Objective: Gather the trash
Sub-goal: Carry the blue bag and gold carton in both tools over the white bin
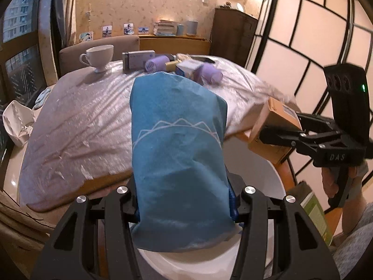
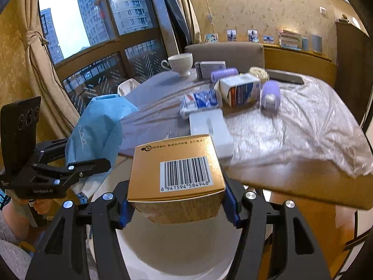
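Note:
A blue paper packet [image 1: 177, 140] stands upright between the fingers of my left gripper [image 1: 184, 207], which is shut on it. In the right wrist view the same packet [image 2: 98, 126] and left gripper [image 2: 84, 157] are at the left. My right gripper [image 2: 177, 207] is shut on a gold cardboard box [image 2: 174, 168] with a barcode, its blue pads [image 2: 229, 206] pressing on both sides. The left wrist view shows that box [image 1: 275, 116] and right gripper [image 1: 272, 133] at the right, beside the table edge. A white round bin [image 2: 174, 252] lies below both grippers [image 1: 261, 177].
The table [image 2: 303, 140] has a clear plastic cover. On it lie a white flat box [image 2: 209, 128], a crumpled blue-white packet [image 2: 200, 102], a carton [image 2: 240, 91], purple rollers [image 2: 270, 93], a grey box [image 2: 212, 68] and a teacup [image 2: 181, 63]. A green book [image 1: 317, 214] stands near the bin.

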Available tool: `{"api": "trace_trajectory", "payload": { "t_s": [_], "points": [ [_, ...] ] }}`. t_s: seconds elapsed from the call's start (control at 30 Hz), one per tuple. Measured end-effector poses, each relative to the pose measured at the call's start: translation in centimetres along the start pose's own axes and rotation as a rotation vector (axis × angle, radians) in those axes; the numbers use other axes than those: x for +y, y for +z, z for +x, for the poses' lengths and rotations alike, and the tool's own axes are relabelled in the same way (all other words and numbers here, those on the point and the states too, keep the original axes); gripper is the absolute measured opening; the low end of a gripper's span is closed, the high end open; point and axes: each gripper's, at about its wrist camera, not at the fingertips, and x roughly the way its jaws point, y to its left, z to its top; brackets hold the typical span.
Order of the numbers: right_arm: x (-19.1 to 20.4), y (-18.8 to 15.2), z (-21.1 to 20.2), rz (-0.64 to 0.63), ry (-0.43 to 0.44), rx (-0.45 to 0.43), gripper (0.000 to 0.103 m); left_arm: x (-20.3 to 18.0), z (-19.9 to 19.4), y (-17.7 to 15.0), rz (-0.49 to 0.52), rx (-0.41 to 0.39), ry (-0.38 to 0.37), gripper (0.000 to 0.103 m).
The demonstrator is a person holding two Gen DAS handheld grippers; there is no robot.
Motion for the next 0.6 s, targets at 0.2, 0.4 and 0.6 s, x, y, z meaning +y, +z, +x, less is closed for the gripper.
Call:
{"api": "trace_trajectory", "payload": {
  "t_s": [0.2, 0.4, 0.6],
  "points": [
    [-0.1, -1.9, 0.6, 0.023, -0.002, 0.040, 0.060, -1.6, 0.6, -1.7, 0.045, 0.042, -0.002, 0.053],
    [-0.3, -3.3, 1.4, 0.040, -0.007, 0.071, 0.060, -2.5, 1.2, -3.1, 0.063, 0.072, -0.002, 0.053],
    [-0.5, -4.3, 2.2, 0.050, -0.017, 0.097, 0.060, -2.8, 2.2, -4.0, 0.061, 0.111, -0.004, 0.053]
  ]
}}
